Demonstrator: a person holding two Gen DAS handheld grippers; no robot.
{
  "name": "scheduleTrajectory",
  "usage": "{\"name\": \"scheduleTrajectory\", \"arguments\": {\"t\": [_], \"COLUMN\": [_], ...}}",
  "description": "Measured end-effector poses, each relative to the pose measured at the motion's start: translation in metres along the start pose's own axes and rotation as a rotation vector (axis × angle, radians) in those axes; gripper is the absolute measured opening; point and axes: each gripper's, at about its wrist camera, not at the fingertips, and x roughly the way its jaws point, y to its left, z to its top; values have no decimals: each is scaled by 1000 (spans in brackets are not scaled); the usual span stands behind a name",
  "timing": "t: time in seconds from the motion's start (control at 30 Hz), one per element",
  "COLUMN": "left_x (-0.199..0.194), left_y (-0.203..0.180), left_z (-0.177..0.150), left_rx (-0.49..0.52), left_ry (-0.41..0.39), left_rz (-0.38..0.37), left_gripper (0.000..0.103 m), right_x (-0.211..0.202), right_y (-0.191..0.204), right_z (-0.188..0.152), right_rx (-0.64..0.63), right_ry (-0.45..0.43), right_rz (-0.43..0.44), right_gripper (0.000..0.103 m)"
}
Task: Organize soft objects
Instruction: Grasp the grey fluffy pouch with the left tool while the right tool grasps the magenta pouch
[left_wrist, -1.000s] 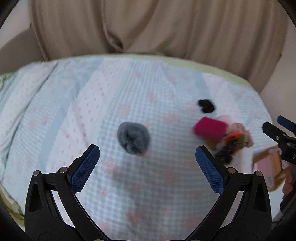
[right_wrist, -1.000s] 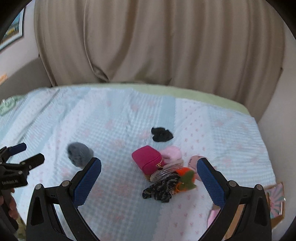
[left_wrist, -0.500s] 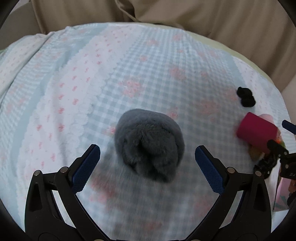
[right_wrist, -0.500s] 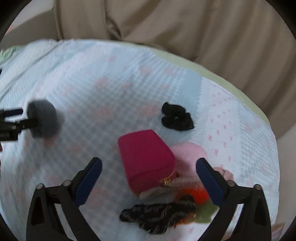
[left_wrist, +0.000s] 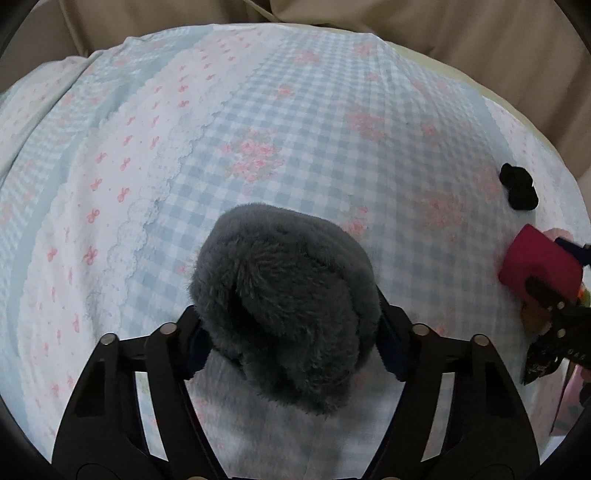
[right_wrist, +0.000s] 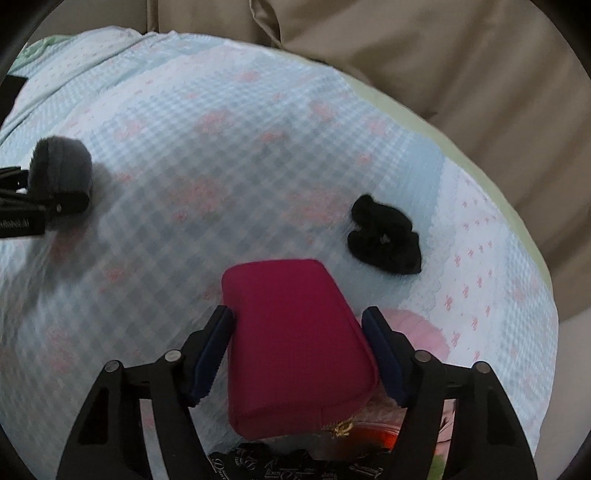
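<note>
While low, both tongs (left_wrist: 290, 349) straddle items — pouch (right_wrist: 295, 347).

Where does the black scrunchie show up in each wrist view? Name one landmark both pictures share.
Left wrist: black scrunchie at the far right edge, above the magenta pouch.
Right wrist: black scrunchie right of centre, beyond the pouch.
Shared landmark: the grey furry item.

Grey plush (left_wrist: 284, 310) hides left gripper (left_wrist: 290, 349) pads; patterned black item (right_wrist: 295, 465) cut off btm edge.
</note>
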Motion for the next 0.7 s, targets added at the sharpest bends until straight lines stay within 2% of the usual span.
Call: {"name": "scheduleTrajectory", "arguments": {"t": [0.07, 0.23, 0.43, 0.7], "left_x": [0, -4, -18, -51], "left_y": [2, 3, 7, 13], "left_z": [1, 1, 1, 2], "left_rx": [-9, -16, -31, -26], "left_ry": [1, 5, -8, -41], "left_rz": [-11, -24, -42, -43], "left_gripper": [61, 54, 52, 52], "right_x": [3, -3, -16, -48], "right_y": [2, 1, 1, -7], "right_z": [-1, -1, -5, -3], "right_rx": [-1, 28, 89, 234], "right_ry": [6, 2, -23, -56], "right_rz": [-4, -3, 4, 18], "right_gripper": [68, 53, 50, 49]}}
